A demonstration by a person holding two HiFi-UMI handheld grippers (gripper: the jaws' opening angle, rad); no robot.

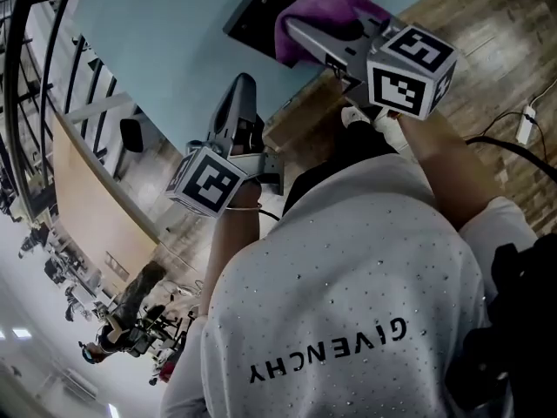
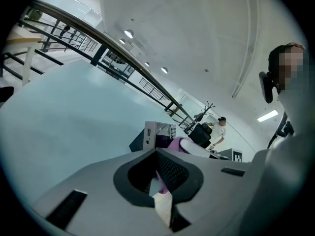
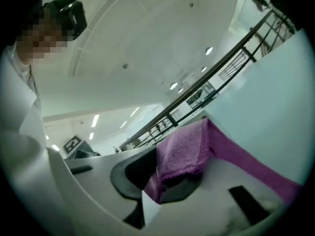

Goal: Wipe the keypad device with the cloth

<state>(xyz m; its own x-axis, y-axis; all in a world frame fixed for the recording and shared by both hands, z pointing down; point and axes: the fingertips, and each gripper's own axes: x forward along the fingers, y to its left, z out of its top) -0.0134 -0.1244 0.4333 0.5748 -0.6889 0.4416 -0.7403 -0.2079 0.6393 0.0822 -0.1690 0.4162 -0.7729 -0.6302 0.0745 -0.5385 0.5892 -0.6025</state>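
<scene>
The dark keypad device point(image 1: 265, 11) lies at the far edge of the pale blue table point(image 1: 165, 50). A purple cloth point(image 1: 324, 11) rests on its right part. My right gripper point(image 1: 298, 31) is shut on the cloth, which drapes over its jaws point(image 3: 184, 154) in the right gripper view. My left gripper point(image 1: 242, 85) hovers over the table's near edge, to the left of and short of the device, jaws together and holding nothing. The left gripper view shows the device point(image 2: 156, 134) as a grey box ahead, with the cloth point(image 2: 173, 144) beside it.
Wooden flooring point(image 1: 496, 42) lies to the right of the table, with a cable and power strip point(image 1: 525, 124) on it. Black railings point(image 1: 35, 85) run along the left. A person point(image 2: 220, 131) stands far off.
</scene>
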